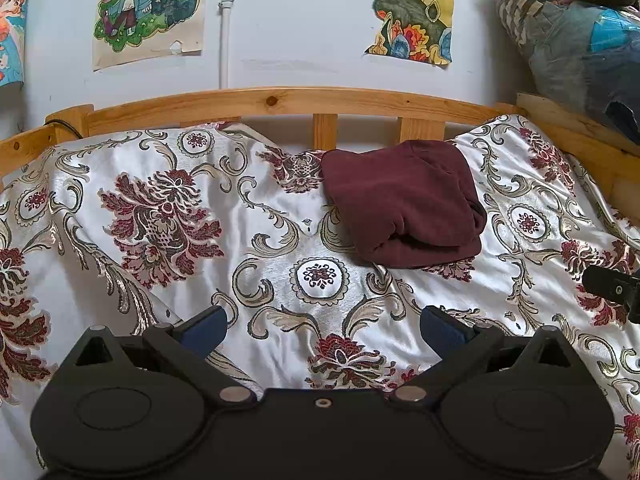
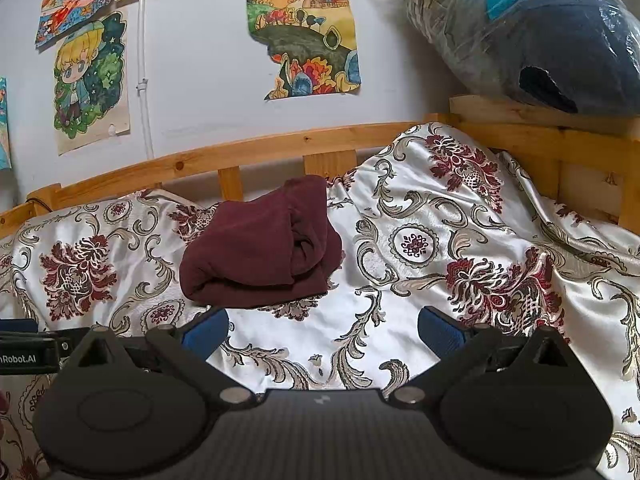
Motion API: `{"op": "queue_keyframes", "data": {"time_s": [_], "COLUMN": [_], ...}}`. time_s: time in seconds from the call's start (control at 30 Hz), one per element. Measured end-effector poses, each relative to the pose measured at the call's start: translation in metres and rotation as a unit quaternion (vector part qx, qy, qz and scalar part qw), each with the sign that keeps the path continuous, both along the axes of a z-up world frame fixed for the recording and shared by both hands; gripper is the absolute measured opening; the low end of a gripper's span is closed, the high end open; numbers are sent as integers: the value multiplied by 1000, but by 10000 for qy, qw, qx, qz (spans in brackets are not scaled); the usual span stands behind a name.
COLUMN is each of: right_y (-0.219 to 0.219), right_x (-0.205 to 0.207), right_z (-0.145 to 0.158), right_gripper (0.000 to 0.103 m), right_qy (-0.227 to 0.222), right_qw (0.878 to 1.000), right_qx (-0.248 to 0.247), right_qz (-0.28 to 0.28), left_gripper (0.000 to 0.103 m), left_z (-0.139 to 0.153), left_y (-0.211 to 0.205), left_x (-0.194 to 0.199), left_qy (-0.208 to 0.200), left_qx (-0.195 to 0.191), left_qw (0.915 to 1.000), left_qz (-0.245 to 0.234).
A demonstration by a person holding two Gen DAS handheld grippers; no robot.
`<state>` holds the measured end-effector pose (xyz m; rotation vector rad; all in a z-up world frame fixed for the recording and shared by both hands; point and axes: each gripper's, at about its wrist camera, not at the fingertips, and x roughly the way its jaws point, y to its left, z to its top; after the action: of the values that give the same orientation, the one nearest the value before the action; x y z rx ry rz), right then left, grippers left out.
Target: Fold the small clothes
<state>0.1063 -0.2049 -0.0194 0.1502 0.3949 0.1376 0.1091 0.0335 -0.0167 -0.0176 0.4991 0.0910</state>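
A dark maroon garment [image 1: 404, 204] lies folded into a thick bundle on the floral bedspread, close to the wooden headboard. It also shows in the right wrist view [image 2: 260, 250], left of centre. My left gripper [image 1: 322, 326] is open and empty, hovering over the bedspread well short of the garment. My right gripper [image 2: 322, 330] is open and empty too, in front and to the right of the garment. A part of the right gripper [image 1: 614, 286] shows at the right edge of the left wrist view.
The white bedspread [image 1: 168, 216] with red and gold flowers covers the bed. A wooden rail [image 1: 280, 102] runs along the back by the wall with drawings. A plastic-wrapped bundle [image 2: 532, 32] of dark bedding sits on the rail at the right.
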Motion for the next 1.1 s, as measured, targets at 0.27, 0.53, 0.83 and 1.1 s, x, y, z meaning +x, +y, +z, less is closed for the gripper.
{"op": "queue_keyframes", "data": {"time_s": [0.27,0.53,0.83,1.1], "right_y": [0,1,6,9], "right_x": [1,3,9,13], "right_z": [-2,-7,-15,-18], "right_gripper": [103,103,103,103], "right_qy": [29,215,636,843], "right_qw": [10000,9997,9976,9960], "right_qx": [11,151,253,268], "right_qz": [-10,-17,77,94], "left_gripper": [102,102,102,102], "left_z": [1,-3,-7,-10], "left_y": [1,7,9,8], "left_x": [2,9,12,14], "left_qy": [82,482,703,819], "left_qx": [-46,-60,-130,-109], "left_qw": [10000,9986,9970,9961], "left_qz": [-33,231,311,298]}}
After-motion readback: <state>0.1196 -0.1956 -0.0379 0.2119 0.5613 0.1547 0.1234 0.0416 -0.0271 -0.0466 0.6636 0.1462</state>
